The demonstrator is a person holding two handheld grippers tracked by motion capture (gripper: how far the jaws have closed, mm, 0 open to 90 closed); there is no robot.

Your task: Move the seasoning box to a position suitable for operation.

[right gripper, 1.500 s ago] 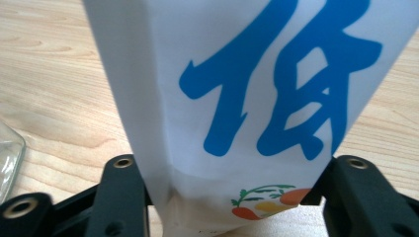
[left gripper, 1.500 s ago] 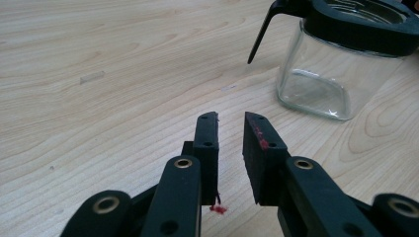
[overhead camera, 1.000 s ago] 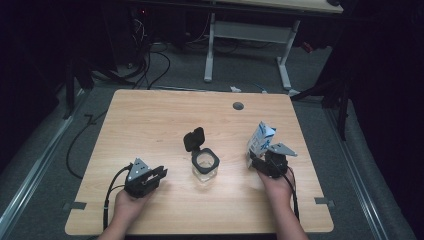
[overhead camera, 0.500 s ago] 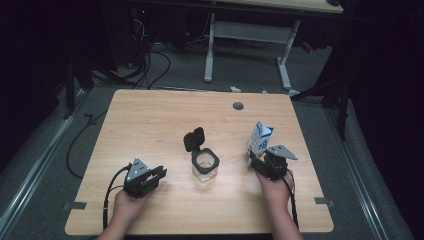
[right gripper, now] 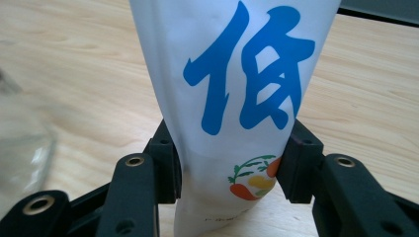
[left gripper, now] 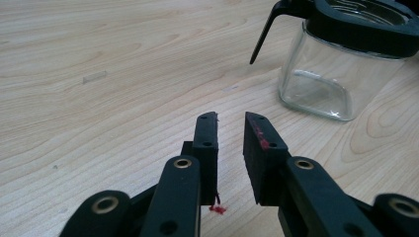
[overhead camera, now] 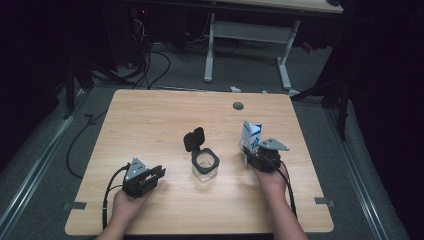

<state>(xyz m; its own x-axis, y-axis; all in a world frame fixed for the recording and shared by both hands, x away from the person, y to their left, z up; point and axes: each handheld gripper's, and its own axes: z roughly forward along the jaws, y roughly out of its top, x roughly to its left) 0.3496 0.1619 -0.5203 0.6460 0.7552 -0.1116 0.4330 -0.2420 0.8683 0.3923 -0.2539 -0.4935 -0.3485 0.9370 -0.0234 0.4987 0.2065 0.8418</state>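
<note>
A white pouch [overhead camera: 250, 136] with blue print stands upright on the wooden table [overhead camera: 150, 120], right of centre. My right gripper [overhead camera: 255, 155] sits just behind it. Its jaws have just been closing, and in the right gripper view both pads [right gripper: 296, 168] press into the lower sides of the pouch [right gripper: 237, 89]. A clear glass jar [overhead camera: 205, 166] with its black hinged lid [overhead camera: 194, 139] flipped up stands at mid-table. My left gripper [overhead camera: 156, 172] rests on the table to its left, pointing at the jar [left gripper: 321, 79]. Its jaws [left gripper: 231, 118] stand a narrow gap apart with nothing between them.
A round cable hole [overhead camera: 238, 106] sits near the table's far edge. Tape marks [overhead camera: 73, 205] lie at the near corners. Behind the table stand another desk's white legs [overhead camera: 210, 50], with cables [overhead camera: 150, 70] on the floor.
The right gripper's jaws have closed onto the pouch, which now stands more upright and slightly further left. The left gripper has not moved.
</note>
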